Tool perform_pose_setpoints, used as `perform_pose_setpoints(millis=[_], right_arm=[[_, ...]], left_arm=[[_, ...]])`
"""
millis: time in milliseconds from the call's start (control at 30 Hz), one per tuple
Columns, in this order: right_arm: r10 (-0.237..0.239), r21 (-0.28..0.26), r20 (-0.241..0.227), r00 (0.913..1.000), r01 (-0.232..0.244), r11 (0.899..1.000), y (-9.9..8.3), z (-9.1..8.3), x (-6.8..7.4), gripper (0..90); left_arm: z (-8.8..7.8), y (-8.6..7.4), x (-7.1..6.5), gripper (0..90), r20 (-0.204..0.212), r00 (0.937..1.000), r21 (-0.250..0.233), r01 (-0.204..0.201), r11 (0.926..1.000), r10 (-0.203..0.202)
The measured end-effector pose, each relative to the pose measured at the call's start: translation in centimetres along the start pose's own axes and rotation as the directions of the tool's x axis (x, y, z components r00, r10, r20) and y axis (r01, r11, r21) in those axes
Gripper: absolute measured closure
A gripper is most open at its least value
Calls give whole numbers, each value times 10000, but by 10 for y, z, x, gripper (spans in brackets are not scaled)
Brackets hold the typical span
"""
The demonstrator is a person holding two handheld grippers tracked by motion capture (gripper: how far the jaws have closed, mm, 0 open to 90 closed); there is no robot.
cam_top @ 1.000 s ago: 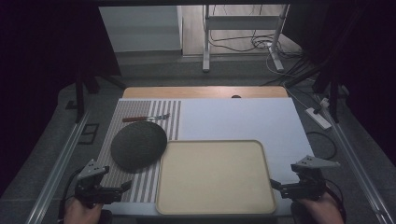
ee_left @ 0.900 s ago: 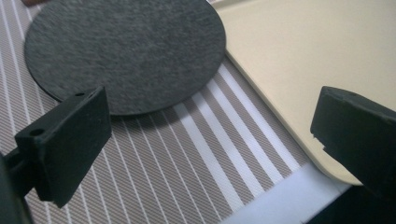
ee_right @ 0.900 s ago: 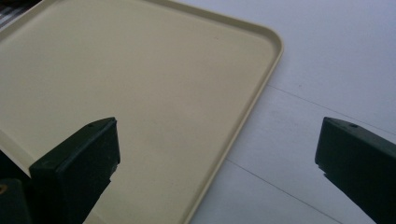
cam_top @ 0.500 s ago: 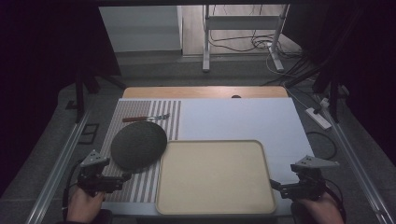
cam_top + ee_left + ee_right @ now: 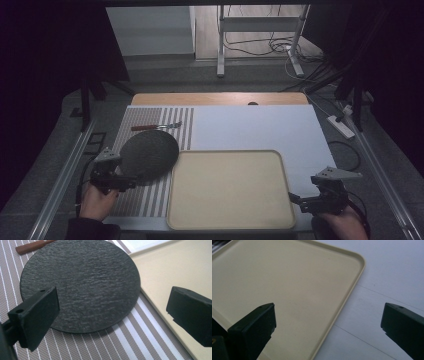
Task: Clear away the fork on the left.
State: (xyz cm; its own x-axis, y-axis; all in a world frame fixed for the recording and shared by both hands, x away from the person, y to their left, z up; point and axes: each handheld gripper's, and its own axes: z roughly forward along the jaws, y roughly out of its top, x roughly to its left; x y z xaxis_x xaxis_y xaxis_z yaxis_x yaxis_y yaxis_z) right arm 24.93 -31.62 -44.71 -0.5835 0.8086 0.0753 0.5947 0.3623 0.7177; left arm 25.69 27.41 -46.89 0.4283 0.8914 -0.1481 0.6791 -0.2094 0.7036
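A round dark slate plate [image 5: 149, 154] lies on the striped mat [image 5: 150, 200], its right edge close to a large beige tray [image 5: 230, 189]. In the left gripper view the plate [image 5: 82, 282] spreads ahead of the wide-apart jaws, with the tray [image 5: 172, 272] to the right. My left gripper [image 5: 131, 183] is open just at the plate's near-left rim, touching nothing. My right gripper [image 5: 294, 199] is open at the tray's near-right corner; in the right gripper view the tray [image 5: 284, 282] lies under the jaws, nothing held between them.
A wooden-handled utensil [image 5: 156, 127] lies on the mat behind the plate; its handle [image 5: 32, 246] peeks in at the top of the left gripper view. White table surface [image 5: 255, 127] stretches behind the tray. Metal rails run along both table sides, cables lie on the floor beyond.
My left gripper has moved forward and right along the mat, up to the plate's near rim. The right gripper has stayed put.
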Motion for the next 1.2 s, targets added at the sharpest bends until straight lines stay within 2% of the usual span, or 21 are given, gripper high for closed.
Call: perform_pose_setpoints(millis=[267, 367, 467, 833, 1033, 1200], right_arm=[[37, 52, -40, 10000, -36, 10000, 0, 0, 0, 4], [26, 70, -45, 10000, -26, 10000, 0, 1, 0, 4], [50, 71, -43, 10000, -50, 10000, 0, 1, 0, 4], [68, 97, -52, 10000, -67, 9999, 0, 1, -1, 4], [91, 116, -69, 9999, -90, 9999, 0, 1, -1, 4], [100, 121, -78, 9999, -99, 9999, 0, 1, -1, 4]], left_arm=[[16, 16, 17, 0, -264, 9996, 342, 144, 9993, -135], [22, 22, 23, 0, -360, 9993, 422, 77, 9991, -62], [29, 30, 33, 0, -306, 9994, 535, 151, 9985, -135], [45, 50, 51, 3, 112, 9992, 694, 366, 9969, -375], [58, 63, 58, 11, -238, 9995, 887, 234, 9958, -214], [65, 72, 65, 12, -391, 9987, 928, 349, 9951, -314]])
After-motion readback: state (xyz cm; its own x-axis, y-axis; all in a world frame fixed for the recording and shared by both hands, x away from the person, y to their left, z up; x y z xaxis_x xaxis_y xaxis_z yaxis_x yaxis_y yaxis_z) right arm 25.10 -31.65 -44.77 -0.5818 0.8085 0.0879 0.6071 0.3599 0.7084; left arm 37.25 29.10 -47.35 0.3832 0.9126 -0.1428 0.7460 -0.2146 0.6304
